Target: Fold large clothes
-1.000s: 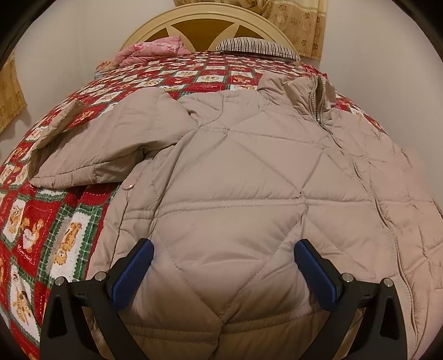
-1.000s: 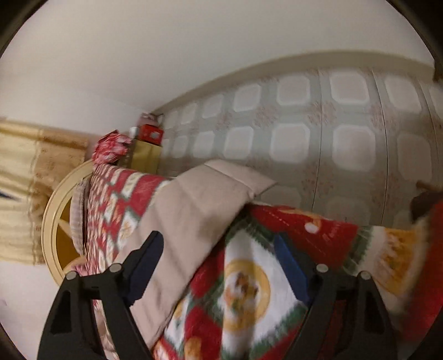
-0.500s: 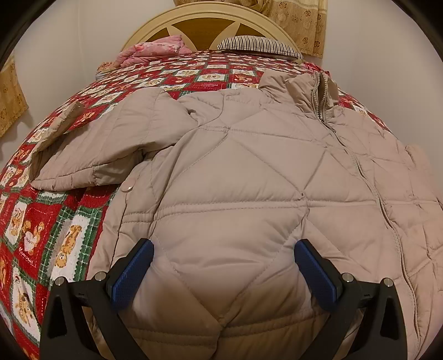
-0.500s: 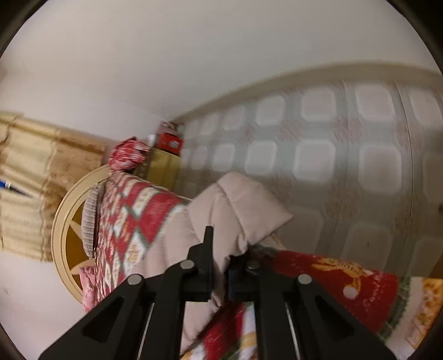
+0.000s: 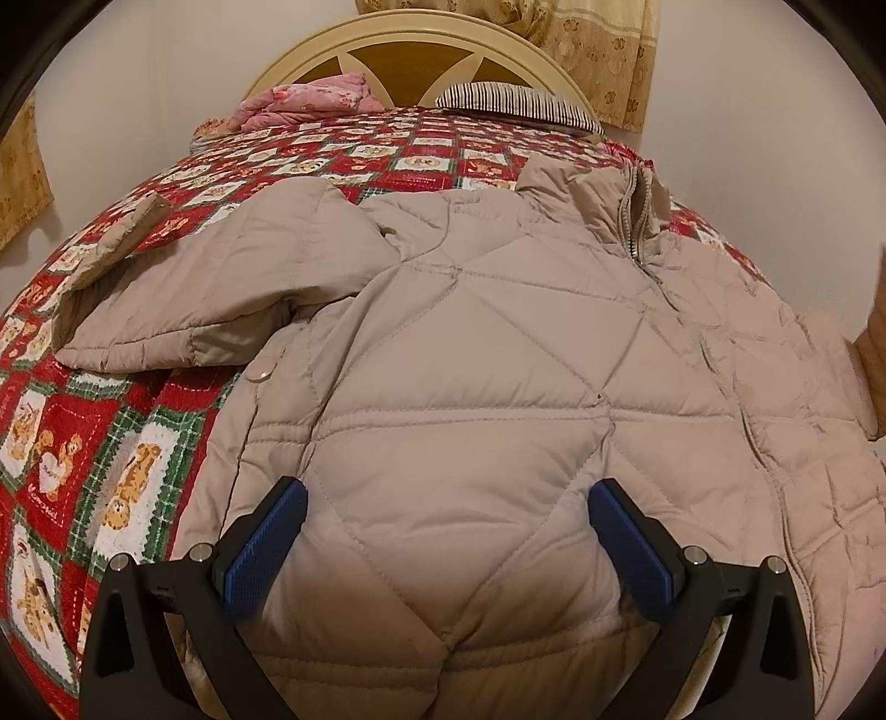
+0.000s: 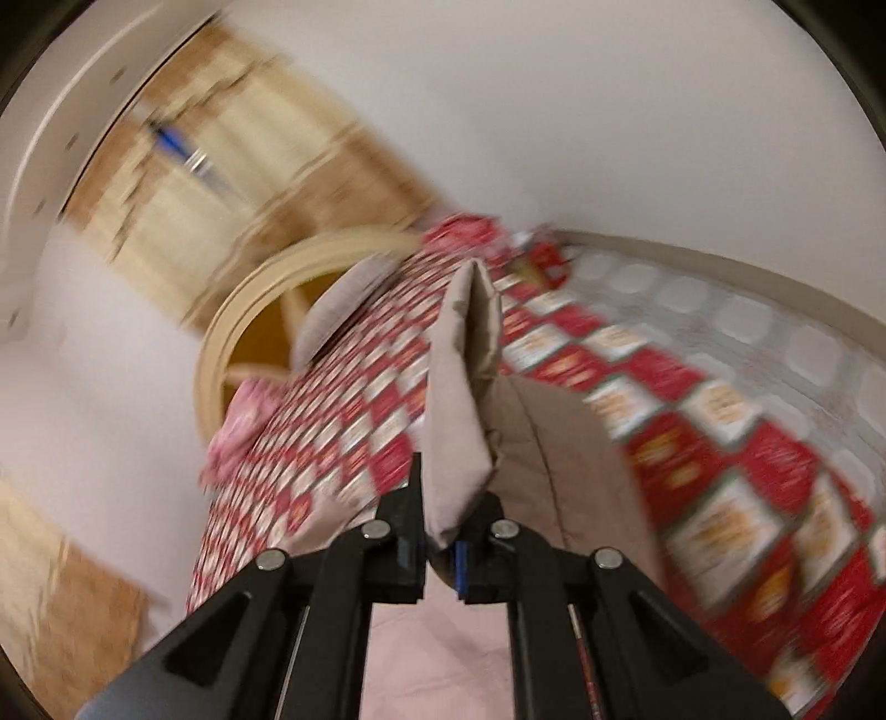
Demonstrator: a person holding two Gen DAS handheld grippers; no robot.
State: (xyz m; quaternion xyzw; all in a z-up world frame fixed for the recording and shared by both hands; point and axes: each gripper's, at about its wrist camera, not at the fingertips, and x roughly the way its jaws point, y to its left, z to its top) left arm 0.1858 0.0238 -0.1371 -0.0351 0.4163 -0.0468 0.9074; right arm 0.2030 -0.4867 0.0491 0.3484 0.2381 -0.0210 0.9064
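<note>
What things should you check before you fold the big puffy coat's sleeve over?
1. Right gripper clamped on the sleeve: ok, the beige fabric is pinched between its jaws.
2. Sleeve lifted off the quilt: ok, its cuff points up and away.
3. Left gripper ready to steady the coat: ok, its jaws are open over the lower front; contact cannot be told.
4. Coat lying flat: ok, zipped front up, collar toward the headboard.
5. Other sleeve out of the way: ok, spread out to the side.
6. Clear view for the right gripper: not ok, its picture is blurred.
</note>
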